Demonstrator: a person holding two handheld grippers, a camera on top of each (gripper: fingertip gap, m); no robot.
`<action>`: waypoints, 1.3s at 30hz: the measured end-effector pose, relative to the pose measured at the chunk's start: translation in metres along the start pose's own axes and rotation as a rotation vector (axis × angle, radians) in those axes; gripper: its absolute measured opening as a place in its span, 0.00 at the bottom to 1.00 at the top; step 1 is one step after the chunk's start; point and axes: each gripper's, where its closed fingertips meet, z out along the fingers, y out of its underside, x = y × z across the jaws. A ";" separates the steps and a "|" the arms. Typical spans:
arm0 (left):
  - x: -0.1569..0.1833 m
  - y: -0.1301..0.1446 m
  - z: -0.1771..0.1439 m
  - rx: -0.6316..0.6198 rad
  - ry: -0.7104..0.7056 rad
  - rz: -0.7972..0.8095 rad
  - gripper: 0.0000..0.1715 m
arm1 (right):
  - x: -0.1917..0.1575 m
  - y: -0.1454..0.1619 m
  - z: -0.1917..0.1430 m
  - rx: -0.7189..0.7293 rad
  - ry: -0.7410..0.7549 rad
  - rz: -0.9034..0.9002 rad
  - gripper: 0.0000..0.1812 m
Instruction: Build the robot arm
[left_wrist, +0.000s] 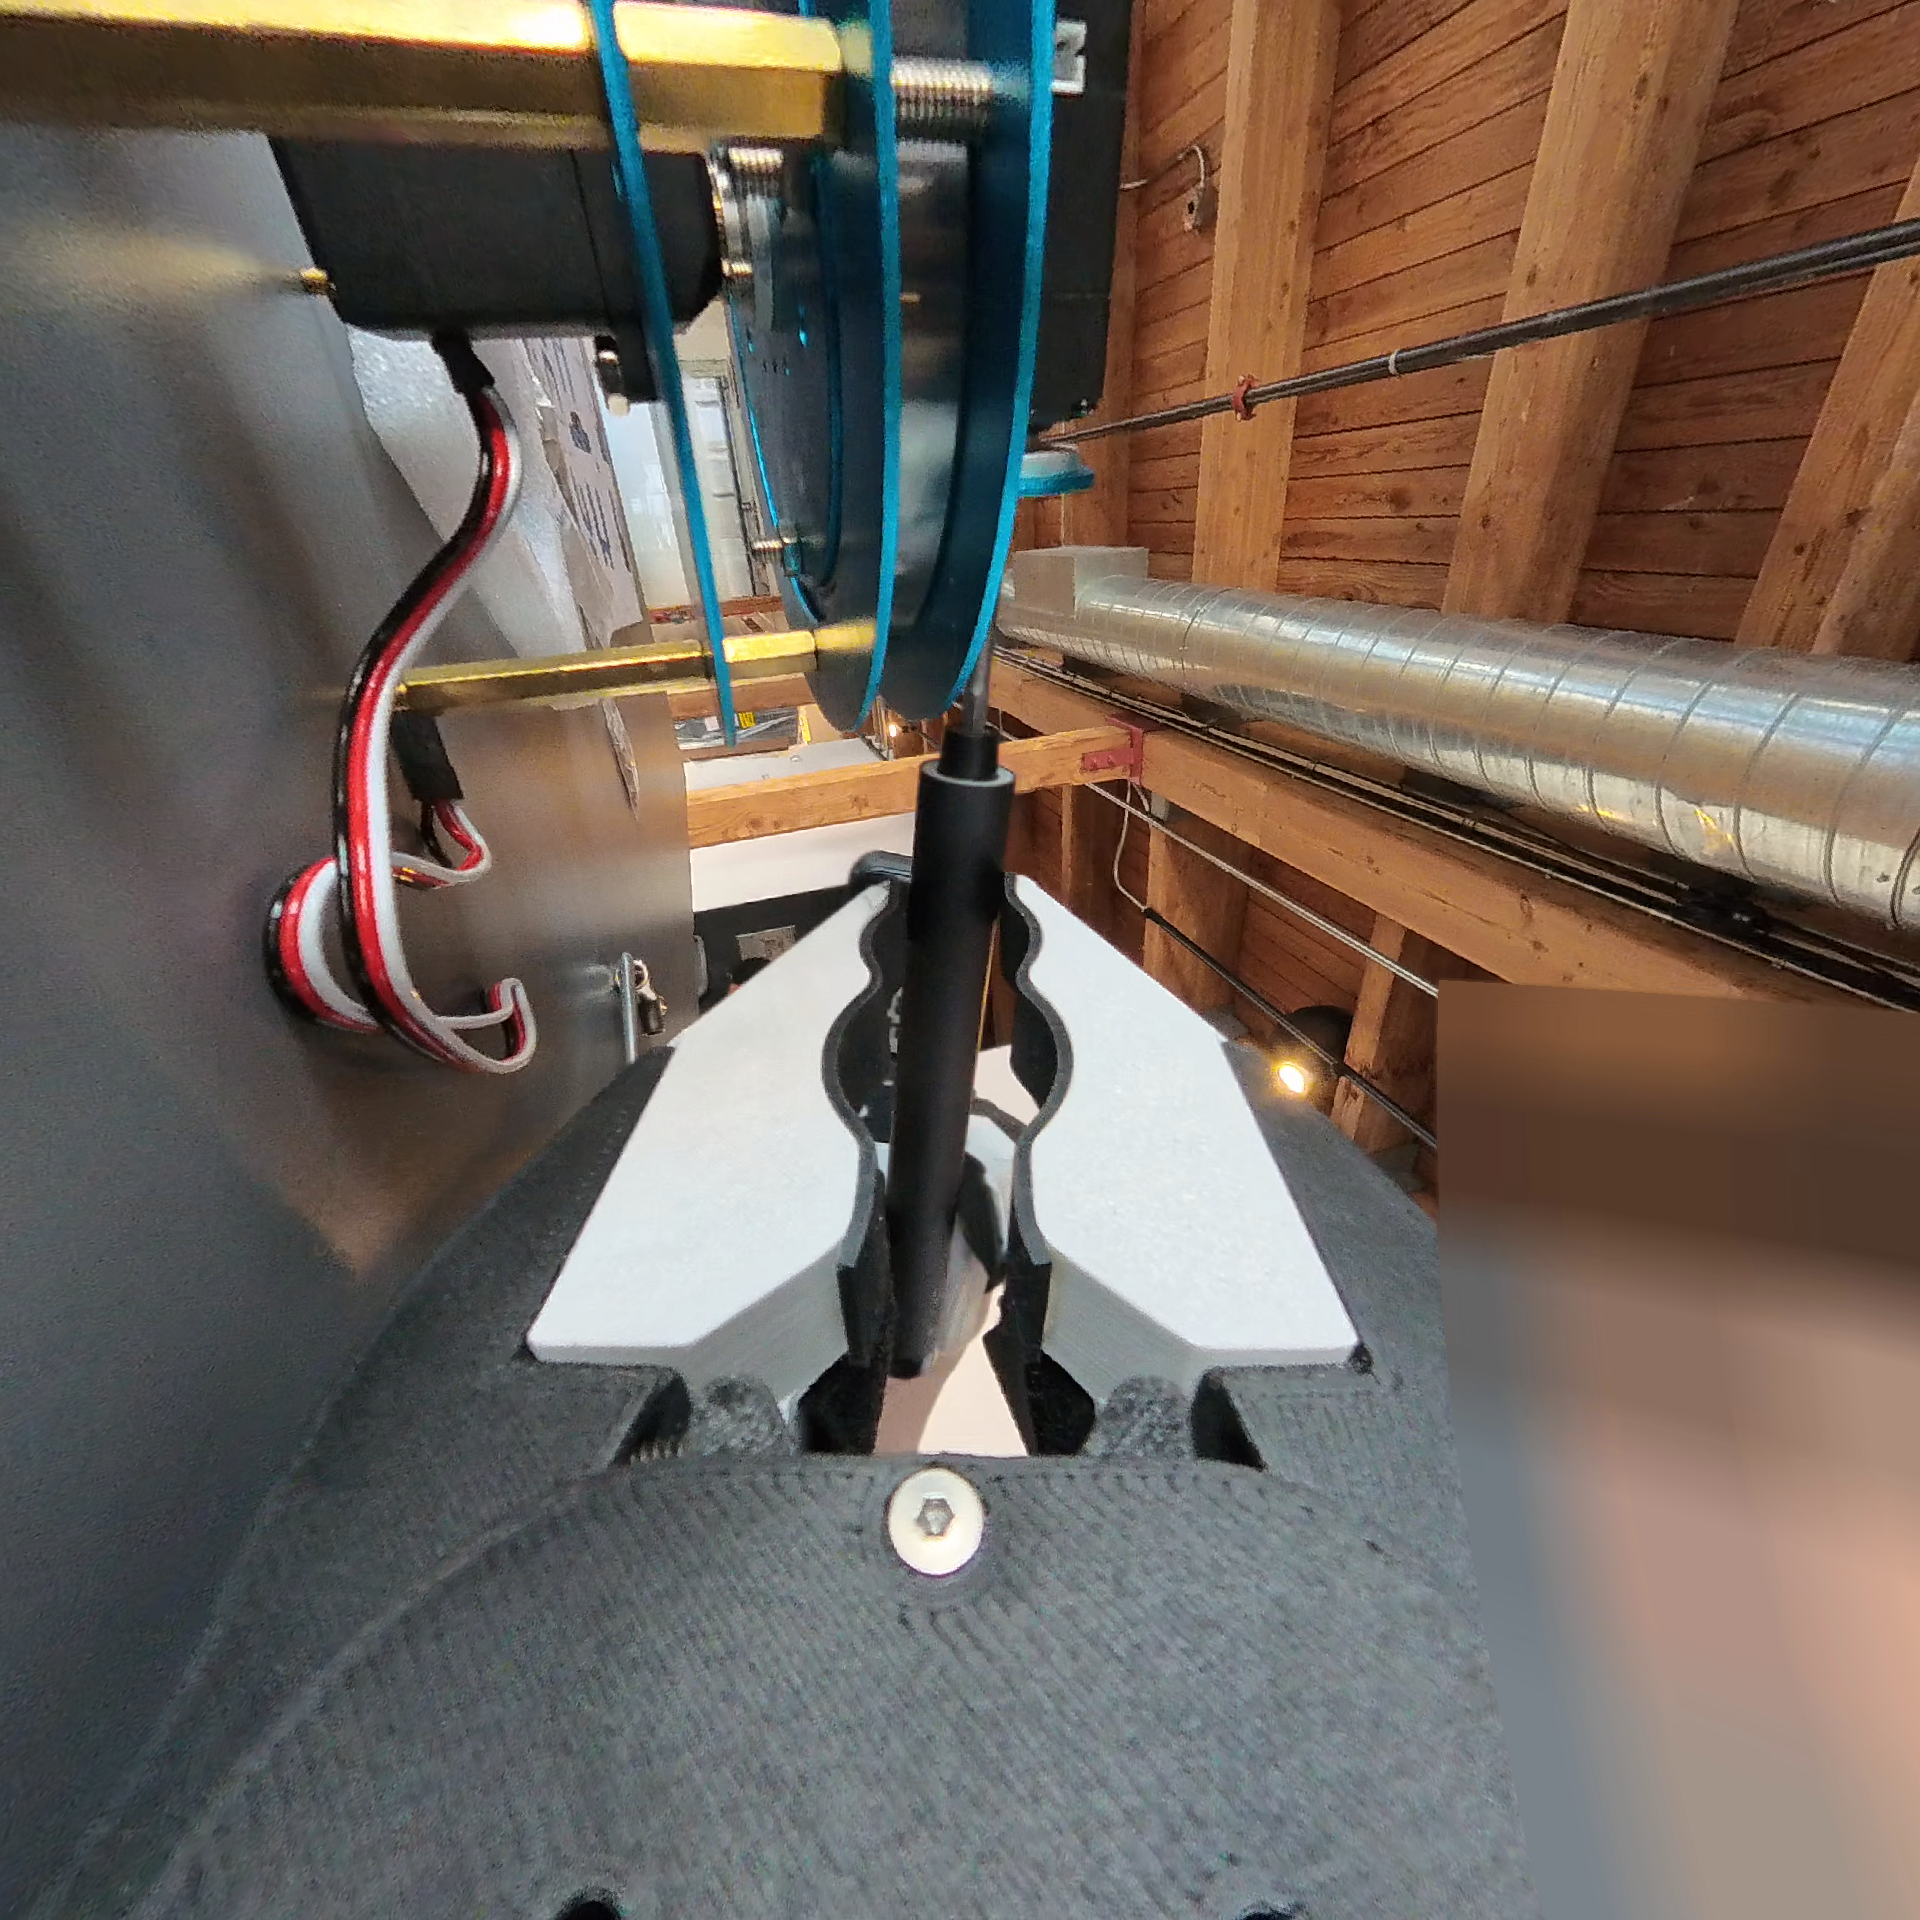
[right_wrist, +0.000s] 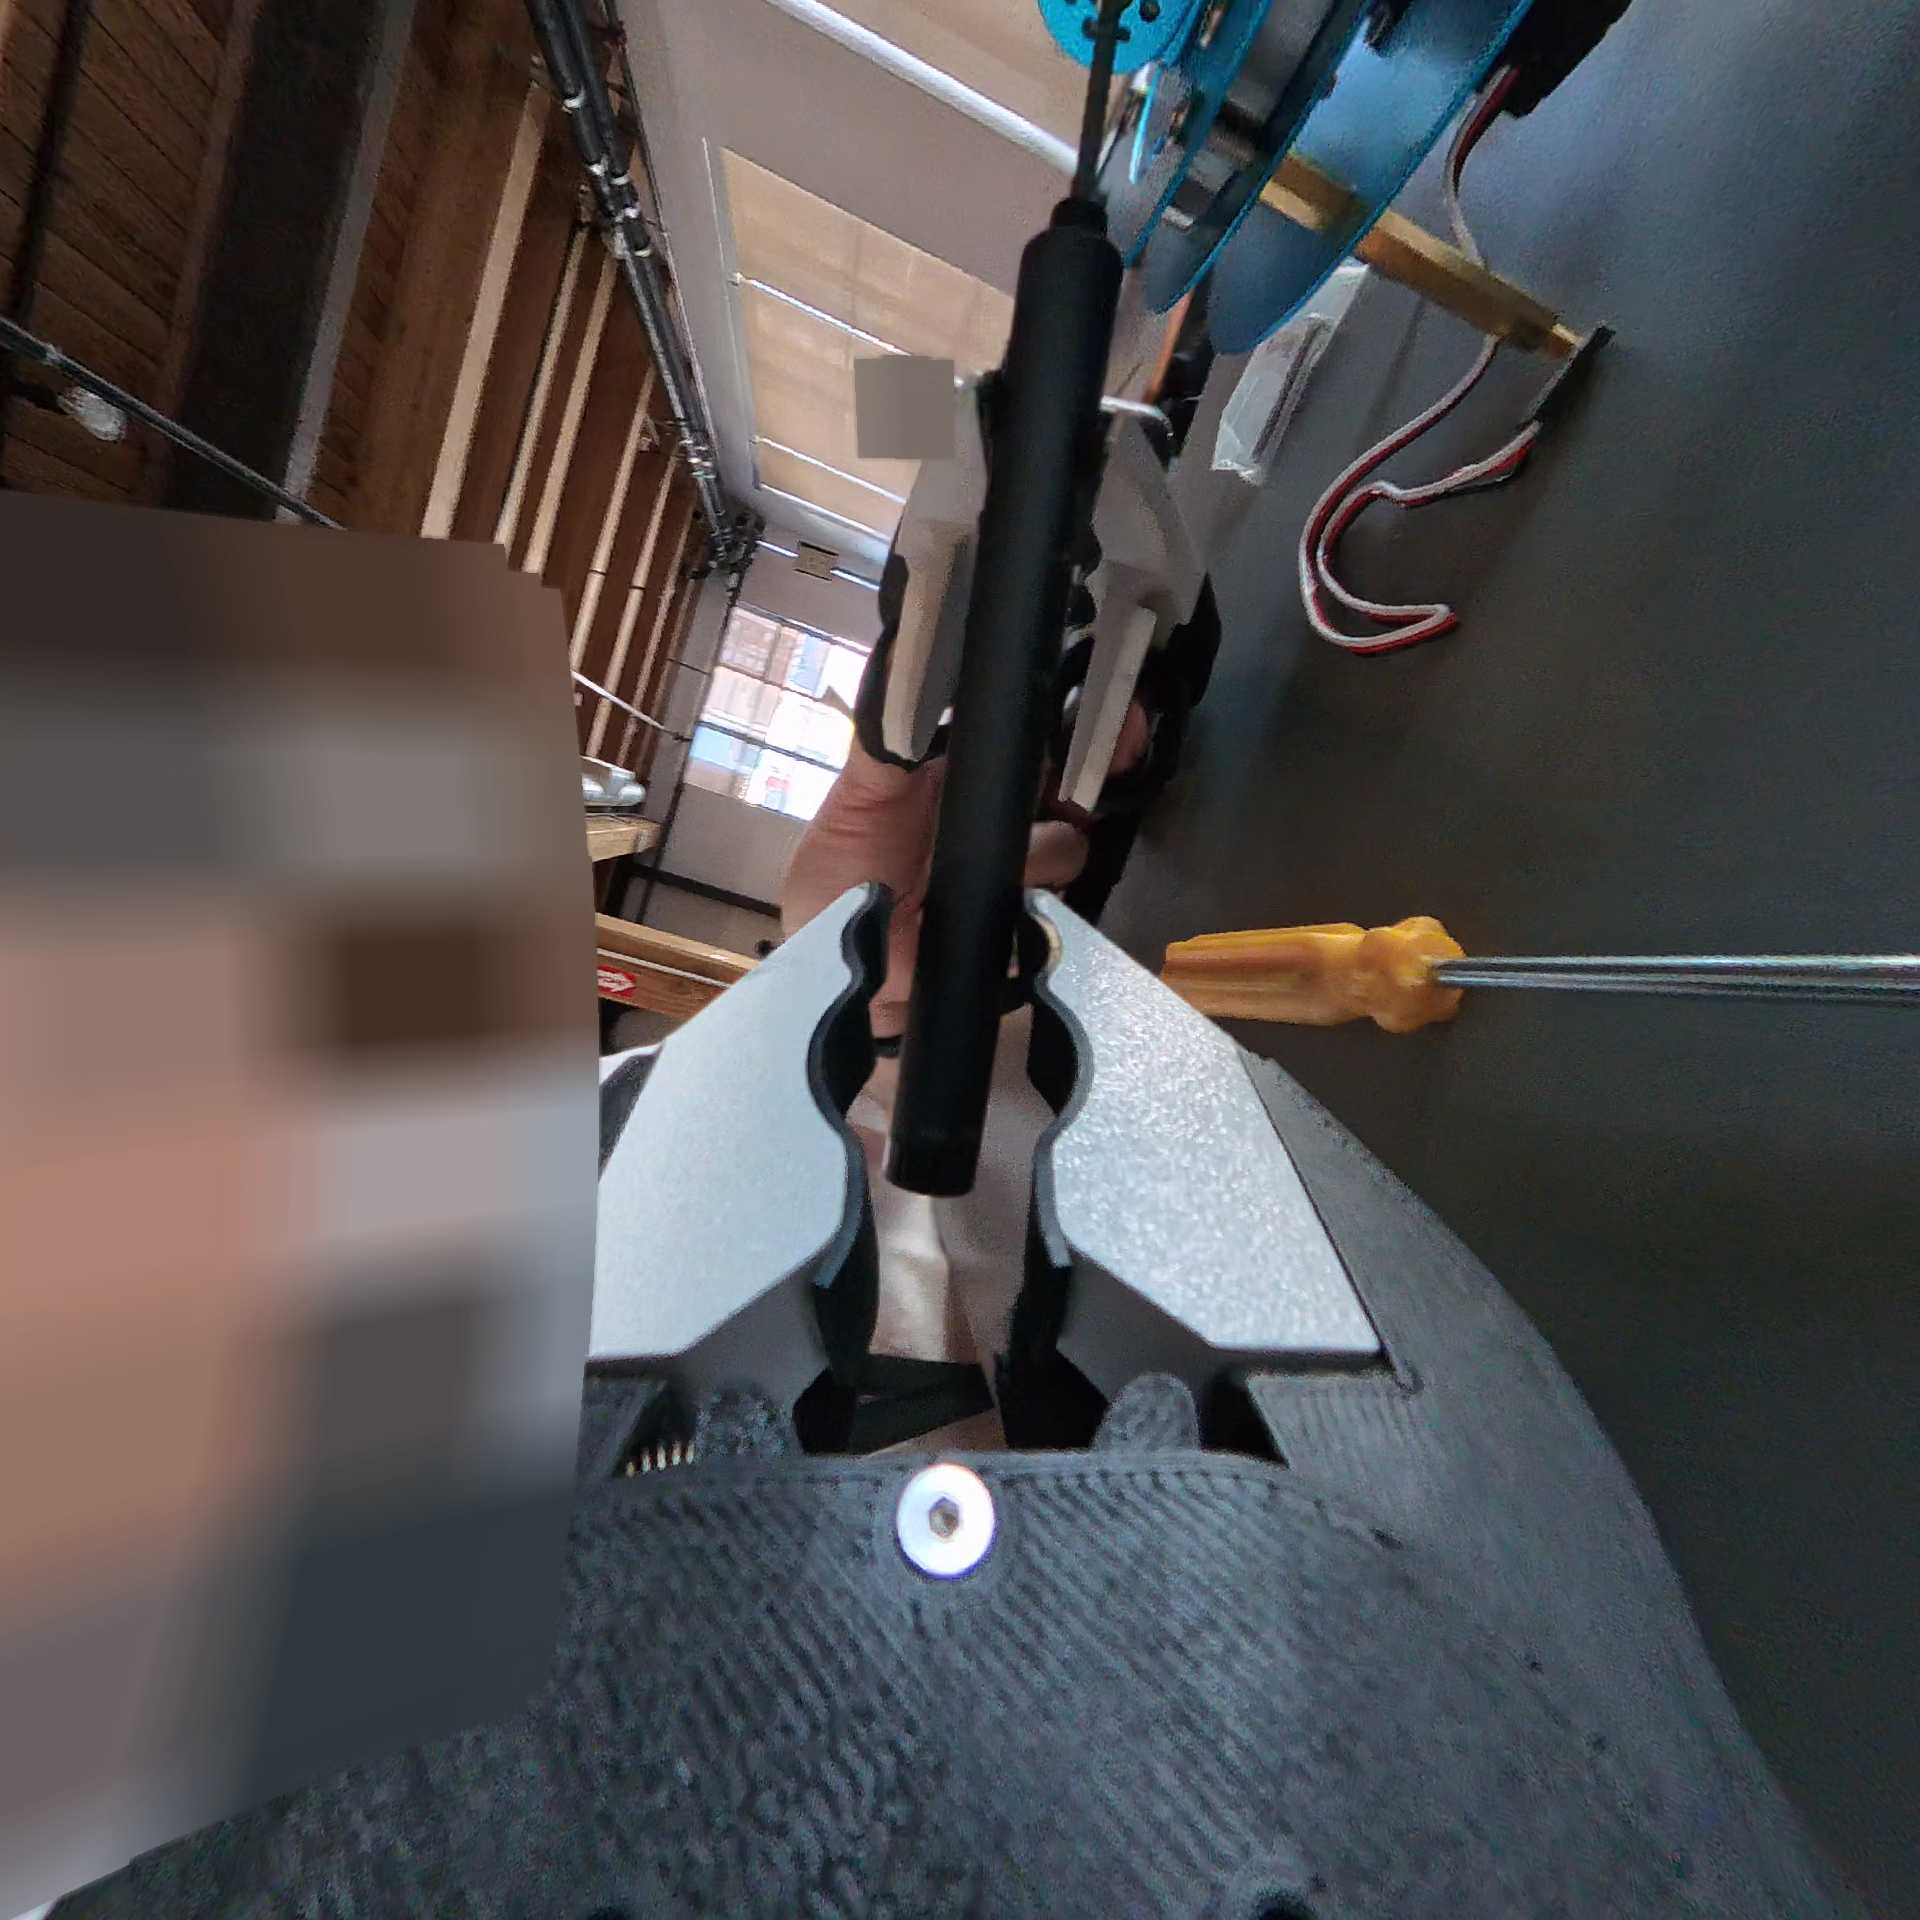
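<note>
Left gripper (left_wrist: 951, 935): white fingers (left_wrist: 727, 1164) with black wavy pads, clenched on a slim black cylindrical screwdriver handle (left_wrist: 940, 1039).

We note its thin steel shaft (left_wrist: 977, 698) running up to a blue round-plate assembly (left_wrist: 914, 416) on brass standoffs (left_wrist: 582, 675); the tip is hidden behind the plates.

Right gripper (right_wrist: 956, 1039): grey-white fingers (right_wrist: 1164, 1174) parted, standing either side of the same handle's (right_wrist: 997, 675) butt end; we cannot tell whether the pads touch it.

Beyond, in the right wrist view, the left gripper (right_wrist: 1023, 582) grips the handle higher up, a hand (right_wrist: 862, 831) partly hidden behind it.

Red, white and black wires (left_wrist: 358, 831) trail over the dark grey surface (left_wrist: 156, 727).

A yellow-handled screwdriver (right_wrist: 1320, 971) lies just beside the right gripper, its shaft cut off at the edge.
</note>
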 end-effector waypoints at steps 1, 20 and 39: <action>0.000 0.000 0.000 0.002 -0.002 0.002 0.09 | 0.001 0.000 0.000 -0.002 0.034 -0.027 0.14; 0.001 -0.001 -0.002 0.024 0.000 0.006 0.09 | 0.005 0.002 -0.002 -0.040 0.174 -0.160 0.09; 0.003 -0.003 -0.002 0.031 0.012 -0.008 0.09 | 0.000 -0.001 0.001 0.026 -0.006 0.011 0.09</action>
